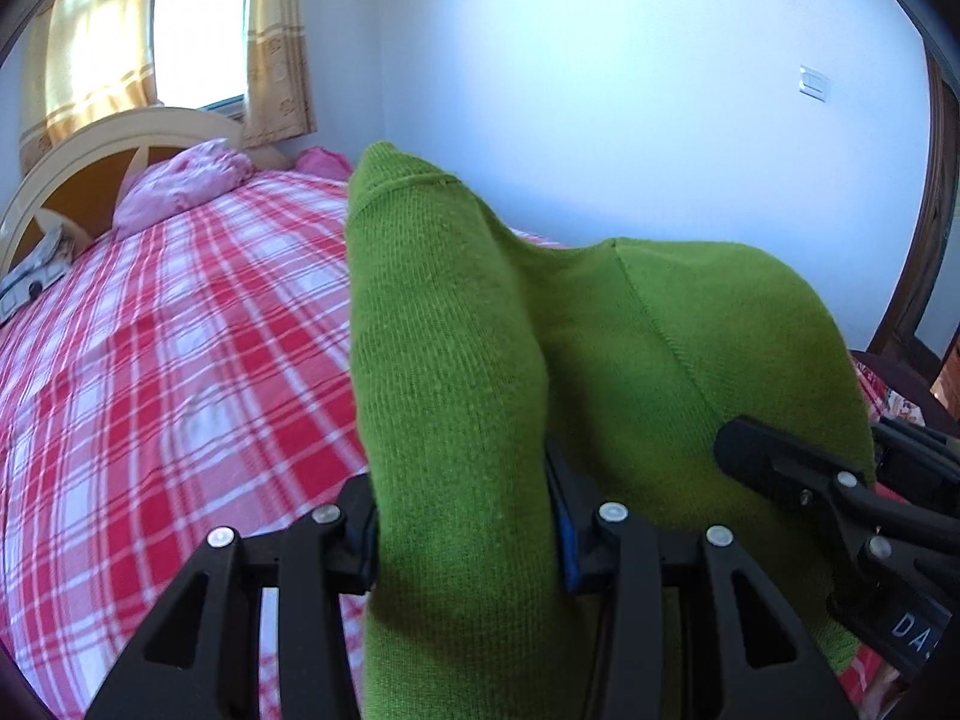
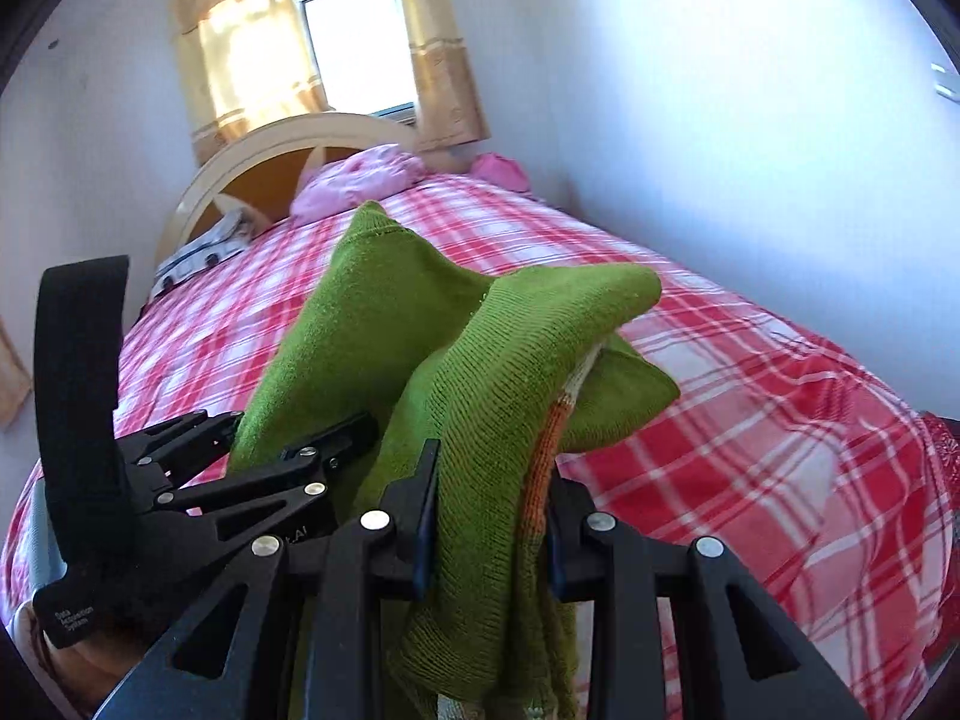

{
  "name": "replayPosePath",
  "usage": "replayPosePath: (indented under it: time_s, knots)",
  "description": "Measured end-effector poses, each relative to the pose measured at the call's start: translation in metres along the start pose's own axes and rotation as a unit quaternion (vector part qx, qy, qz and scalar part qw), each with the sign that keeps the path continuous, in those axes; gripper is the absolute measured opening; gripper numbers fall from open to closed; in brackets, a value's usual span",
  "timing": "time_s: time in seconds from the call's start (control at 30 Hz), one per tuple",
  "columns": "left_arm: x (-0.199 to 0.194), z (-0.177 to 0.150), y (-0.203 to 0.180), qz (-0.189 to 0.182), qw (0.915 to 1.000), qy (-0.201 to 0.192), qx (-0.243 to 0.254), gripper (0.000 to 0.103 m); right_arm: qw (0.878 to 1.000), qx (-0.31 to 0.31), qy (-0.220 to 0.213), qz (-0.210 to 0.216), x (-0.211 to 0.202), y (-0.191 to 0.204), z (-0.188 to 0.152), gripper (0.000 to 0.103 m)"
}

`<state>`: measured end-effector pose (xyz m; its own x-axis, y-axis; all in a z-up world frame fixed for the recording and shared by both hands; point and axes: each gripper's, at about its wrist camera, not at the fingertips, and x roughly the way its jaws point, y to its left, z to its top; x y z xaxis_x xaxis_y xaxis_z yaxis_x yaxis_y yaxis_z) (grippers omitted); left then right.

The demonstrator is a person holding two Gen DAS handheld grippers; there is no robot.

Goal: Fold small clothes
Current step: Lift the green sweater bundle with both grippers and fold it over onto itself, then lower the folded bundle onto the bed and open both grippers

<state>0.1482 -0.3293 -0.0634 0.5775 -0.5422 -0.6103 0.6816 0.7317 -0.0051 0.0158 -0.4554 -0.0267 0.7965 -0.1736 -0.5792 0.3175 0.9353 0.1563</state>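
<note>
Left wrist view: the left claw (image 1: 465, 531) is clamped on a green knit garment (image 1: 456, 360), its two black fingers pressing the fabric from either side. The cloth rises out of the claw as a long upright column, its long axis running from the near bottom edge toward the far wall, and it ends in a hemmed tip that points up and away. A second fold spreads off to the right, where the right claw (image 1: 798, 468) comes in from the right edge; one black finger lies against the outside of the fabric there.

In the right wrist view, the right claw (image 2: 489, 531) is closed narrowly on another bunch of the same green knit garment (image 2: 480, 396), with an orange and cream striped strip showing inside the fold at the right finger. This part points up and to the far right, its end flopping over. To the left, the left claw (image 2: 282, 438) grips the taller hemmed tip.

The garment is held above a bed with a red and white plaid bedsheet (image 2: 750, 420). Pink pillows (image 2: 360, 180) lie at the far end against a cream headboard (image 2: 282, 144), below a window with yellow curtains (image 2: 234, 48).
</note>
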Motion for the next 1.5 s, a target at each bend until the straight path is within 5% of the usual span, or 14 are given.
replayPosePath:
  time_s: [0.3,0.73,0.83,0.93,1.0,1.07,1.2,1.5]
  knots:
    - [0.039,0.0,-0.011,0.009,0.9995,0.031,0.0,0.045,0.999,0.008,0.033,-0.04,0.047,-0.032,-0.007,0.029]
    - [0.061,0.003,-0.006,0.003,0.9981,0.056,-0.023,0.049,0.996,0.042,0.077,-0.028,0.072,-0.056,-0.012,0.029]
    - [0.067,0.004,0.0,-0.002,0.9969,0.07,-0.037,0.056,0.994,0.05,0.089,-0.026,0.077,-0.059,-0.012,0.029]
    - [0.068,0.005,0.007,0.004,0.9954,0.083,-0.049,0.075,0.994,0.053,0.096,-0.027,0.081,-0.061,-0.011,0.029]
    - [0.066,0.003,0.013,0.014,0.9943,0.093,-0.051,0.097,0.993,0.054,0.097,-0.025,0.08,-0.062,-0.012,0.03]
    - [0.061,0.0,0.018,0.015,0.9935,0.099,-0.054,0.102,0.993,0.057,0.099,-0.023,0.078,-0.064,-0.014,0.033]
    - [0.041,-0.011,0.017,0.007,0.9948,0.093,-0.039,0.102,0.993,0.052,0.1,-0.035,0.066,-0.067,-0.022,0.043]
    - [0.004,-0.035,0.015,0.008,0.9956,0.093,-0.004,0.103,0.995,0.001,0.084,-0.062,0.019,-0.039,-0.042,0.043]
